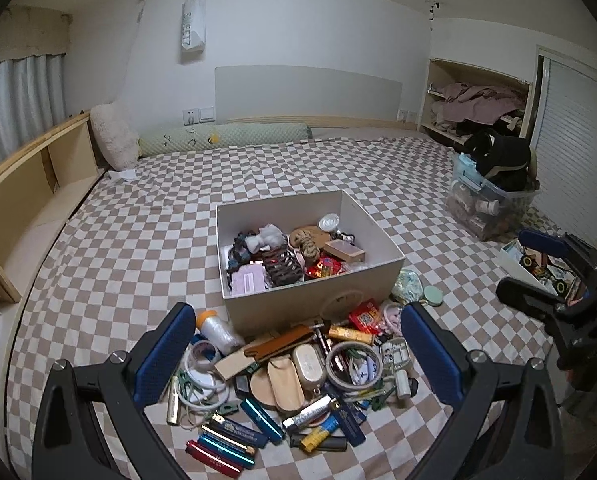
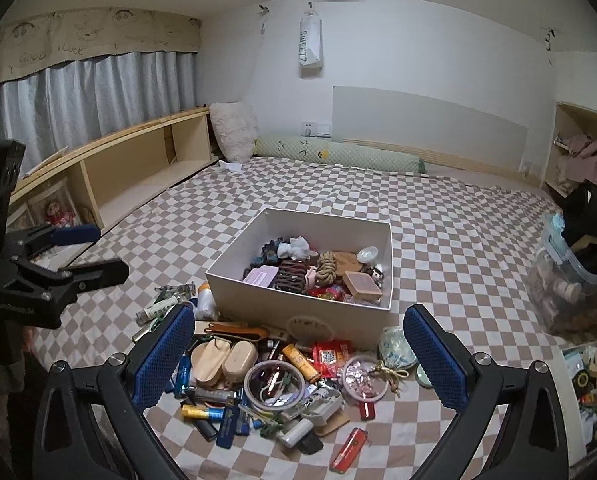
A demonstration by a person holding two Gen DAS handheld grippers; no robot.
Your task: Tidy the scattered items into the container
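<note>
One white box [image 1: 318, 300] sits mid-bed [image 1: 138, 240], and one clear plastic bin [image 1: 494, 208] stands at the bed's right edge. In the pile before the box lie two tape rings [image 1: 352, 364], one red lighter [image 2: 348, 450], and one round pink tin [image 2: 364, 378]. Smaller pieces are too jumbled to count.

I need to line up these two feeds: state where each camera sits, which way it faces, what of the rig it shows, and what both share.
Left wrist: on the left gripper, open, looking forward along its fingers over the pile of small items to the white box; the right gripper shows at the right edge.
Right wrist: on the right gripper, open, facing the same pile and box; the left gripper shows at the left edge.
Shared: the pile, box, checkered bedspread and green bolster.
</note>
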